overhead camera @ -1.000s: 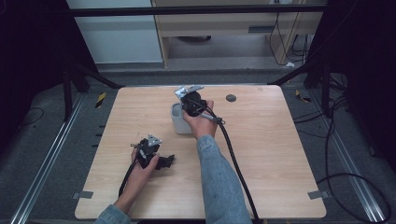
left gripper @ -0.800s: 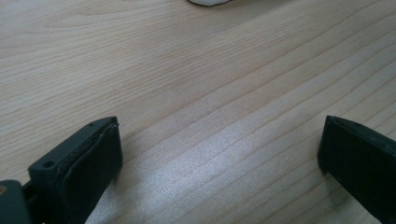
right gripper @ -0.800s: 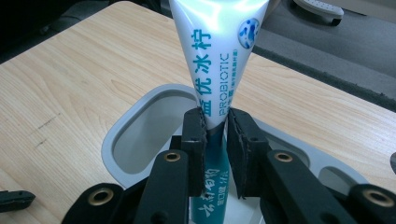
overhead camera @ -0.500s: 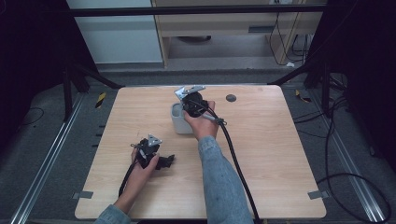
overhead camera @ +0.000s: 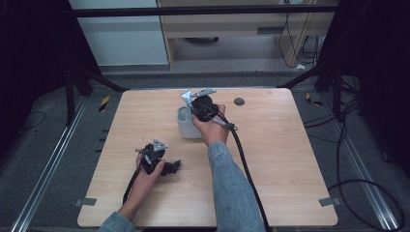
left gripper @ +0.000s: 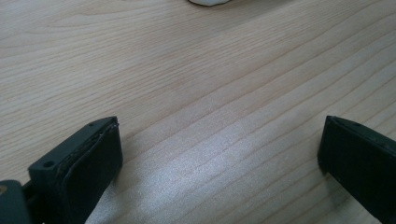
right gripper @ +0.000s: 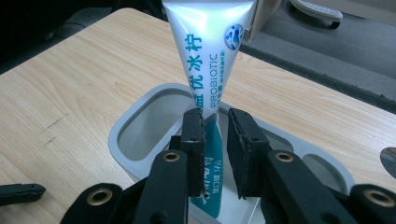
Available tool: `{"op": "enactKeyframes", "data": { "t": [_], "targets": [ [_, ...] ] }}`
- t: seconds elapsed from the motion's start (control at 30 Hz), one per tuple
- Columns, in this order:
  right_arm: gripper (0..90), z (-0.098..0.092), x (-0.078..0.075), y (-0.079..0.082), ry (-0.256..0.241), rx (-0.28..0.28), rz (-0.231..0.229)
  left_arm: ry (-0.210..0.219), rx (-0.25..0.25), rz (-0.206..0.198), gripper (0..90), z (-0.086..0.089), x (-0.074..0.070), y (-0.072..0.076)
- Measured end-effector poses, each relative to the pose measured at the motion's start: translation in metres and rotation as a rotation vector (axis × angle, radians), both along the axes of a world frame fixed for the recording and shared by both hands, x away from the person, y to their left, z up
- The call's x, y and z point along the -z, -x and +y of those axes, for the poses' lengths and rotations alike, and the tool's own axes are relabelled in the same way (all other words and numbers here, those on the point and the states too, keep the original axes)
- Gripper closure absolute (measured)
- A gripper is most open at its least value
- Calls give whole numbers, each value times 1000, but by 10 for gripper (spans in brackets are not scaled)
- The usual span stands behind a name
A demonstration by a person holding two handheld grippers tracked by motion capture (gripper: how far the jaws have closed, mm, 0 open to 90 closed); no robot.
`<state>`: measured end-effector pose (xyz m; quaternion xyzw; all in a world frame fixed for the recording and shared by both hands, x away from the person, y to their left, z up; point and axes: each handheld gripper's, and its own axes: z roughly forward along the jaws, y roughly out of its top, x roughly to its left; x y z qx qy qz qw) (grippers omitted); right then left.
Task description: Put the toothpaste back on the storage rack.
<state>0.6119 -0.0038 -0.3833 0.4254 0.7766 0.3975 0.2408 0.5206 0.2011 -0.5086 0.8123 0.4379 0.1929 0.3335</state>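
At the near left of the table (overhead camera: 290,183), the left hand (overhead camera: 145,171) holds the left gripper (overhead camera: 170,167) low over the wood, its cable trailing back toward the near edge. In the left gripper view its jaws stand wide apart with bare tabletop between them — released, grasping nothing. A sliver of something white shows at the top edge of that view, too cut off to identify.

Farther in, about mid-table, the right hand (overhead camera: 209,128) reaches forward on a denim sleeve (overhead camera: 232,188) and holds the right gripper (right gripper: 215,140) above a grey holder (overhead camera: 186,126). The holder is a rounded, open-topped container with more than one compartment. A tube (right gripper: 205,56) — silvery white with teal print reading PROBIOTIC — stands upright in it, lower end down inside the container and flat crimped end up. The right jaws sit on either side of the tube's lower part with a narrow gap between them; whether they press it cannot be told.

Beyond, a small dark disc (overhead camera: 239,101) lies near the table's far edge, right of the holder.
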Motion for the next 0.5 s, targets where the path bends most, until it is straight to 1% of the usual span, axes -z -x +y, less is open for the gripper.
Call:
{"op": "enactKeyframes", "data": {
  "t": [0.5],
  "targets": [
    [763,-5,-7,6,3,-8,-12,0,0,0,0,0,0,0]
  ]
}}
